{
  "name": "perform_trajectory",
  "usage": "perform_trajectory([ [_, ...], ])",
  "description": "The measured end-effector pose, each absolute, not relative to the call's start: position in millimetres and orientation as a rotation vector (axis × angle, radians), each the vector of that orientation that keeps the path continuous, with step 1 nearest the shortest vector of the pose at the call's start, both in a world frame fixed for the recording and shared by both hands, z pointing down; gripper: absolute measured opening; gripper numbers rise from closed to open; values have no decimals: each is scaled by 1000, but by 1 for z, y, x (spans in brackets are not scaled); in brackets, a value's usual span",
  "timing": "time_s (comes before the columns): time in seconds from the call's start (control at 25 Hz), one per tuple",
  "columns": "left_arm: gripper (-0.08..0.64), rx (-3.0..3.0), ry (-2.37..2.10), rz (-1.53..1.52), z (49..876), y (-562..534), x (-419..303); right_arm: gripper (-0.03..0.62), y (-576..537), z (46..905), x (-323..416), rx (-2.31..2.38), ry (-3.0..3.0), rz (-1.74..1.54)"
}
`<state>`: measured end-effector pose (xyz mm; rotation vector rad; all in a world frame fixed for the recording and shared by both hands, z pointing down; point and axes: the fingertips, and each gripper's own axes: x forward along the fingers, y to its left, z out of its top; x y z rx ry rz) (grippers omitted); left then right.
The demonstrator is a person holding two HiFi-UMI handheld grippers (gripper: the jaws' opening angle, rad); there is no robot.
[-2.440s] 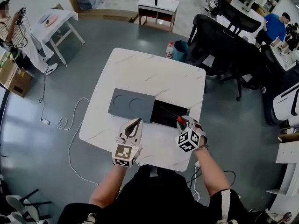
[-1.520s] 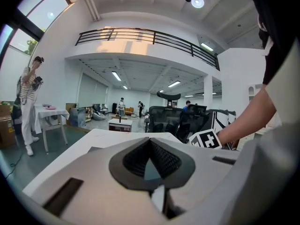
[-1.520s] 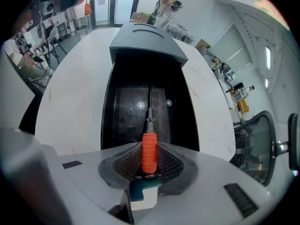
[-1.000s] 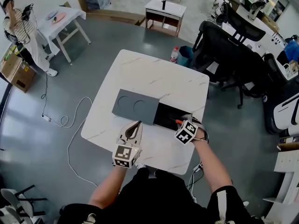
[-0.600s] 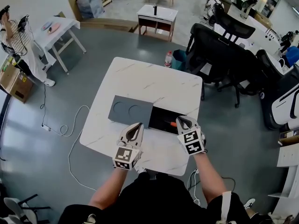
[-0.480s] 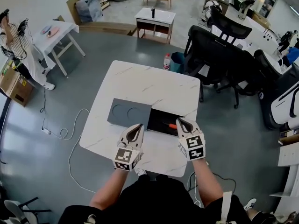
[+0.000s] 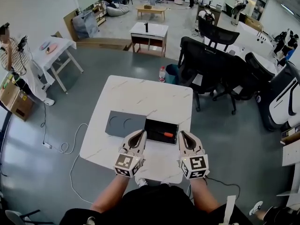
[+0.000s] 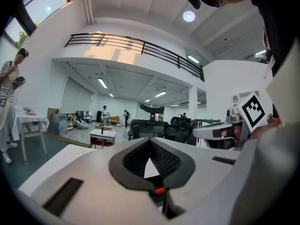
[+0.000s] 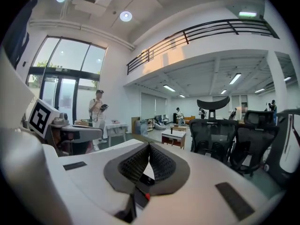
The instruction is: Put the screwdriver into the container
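Note:
The screwdriver (image 7: 165,134), with its orange handle, lies inside the black container (image 7: 152,125) on the white table (image 7: 145,95). Both grippers hang side by side over the table's near edge, short of the container. My left gripper (image 7: 140,134) is shut and empty, and its pads meet at a point in the left gripper view (image 8: 150,141). My right gripper (image 7: 183,135) is shut too, with nothing between its pads (image 9: 149,147). Each gripper shows at the edge of the other's view: the right gripper (image 8: 220,131) and the left gripper (image 9: 77,134).
A grey lid (image 7: 123,124) with two round recesses lies left of the container. Black office chairs (image 7: 206,62) stand beyond the table's far right corner, with a bottle (image 7: 161,73) on the floor. A person (image 7: 14,55) stands by a small table at far left.
My right gripper has let the screwdriver go into the container, drawn back toward the near edge and shut empty. The left gripper has barely moved.

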<state>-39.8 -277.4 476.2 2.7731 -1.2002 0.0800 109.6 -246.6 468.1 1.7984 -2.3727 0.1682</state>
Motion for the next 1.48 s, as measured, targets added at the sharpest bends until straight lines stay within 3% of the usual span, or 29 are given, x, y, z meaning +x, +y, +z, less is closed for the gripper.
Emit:
perform_trajectory([
  [1.48,6,2850,-1201,46,446,-281,-17,23,-257,435,115,1860,-2372,-52],
])
